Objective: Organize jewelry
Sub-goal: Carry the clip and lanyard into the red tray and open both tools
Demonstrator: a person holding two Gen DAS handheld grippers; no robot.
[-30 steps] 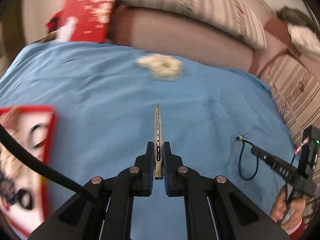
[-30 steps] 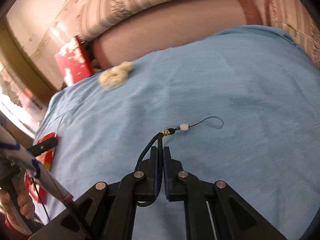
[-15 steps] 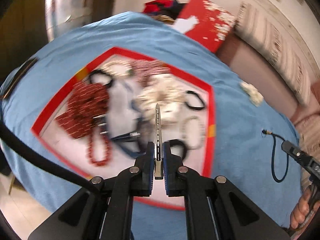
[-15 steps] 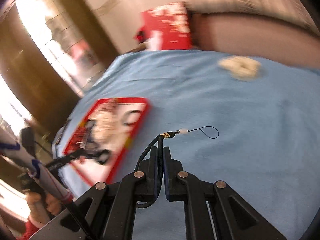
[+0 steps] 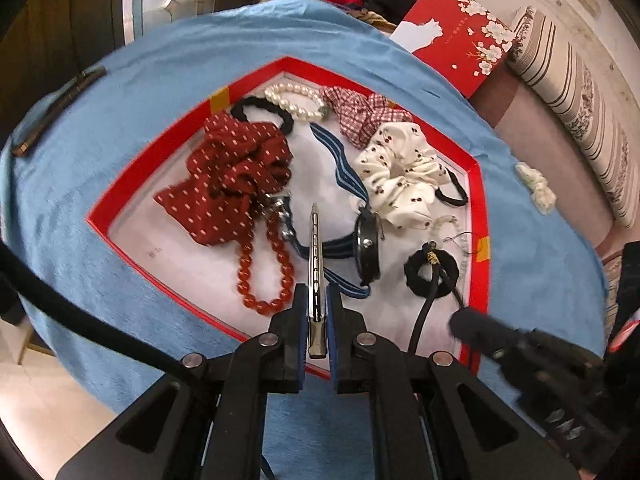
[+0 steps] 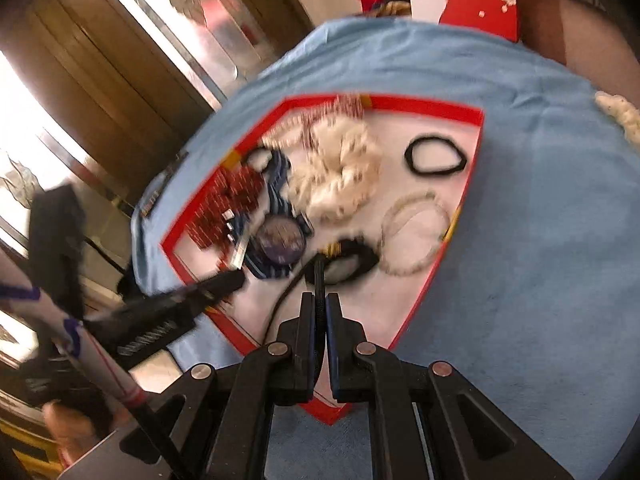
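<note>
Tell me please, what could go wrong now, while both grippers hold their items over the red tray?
1. The left gripper is shut on a thin metal hair clip above the watch and red bead bracelet; dropped here, it may land across them and tangle.
2. The right gripper is shut on a black cord whose end hangs over a black hair tie; it might snag it.
3. The red tray is crowded, so both grippers could bump.

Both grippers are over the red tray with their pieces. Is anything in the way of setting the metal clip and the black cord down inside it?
No lid or barrier shows. Below the metal clip in the left gripper lies the striped-strap watch; the black cord in the right gripper hangs over a black scrunchie. The red tray is crowded.
</note>
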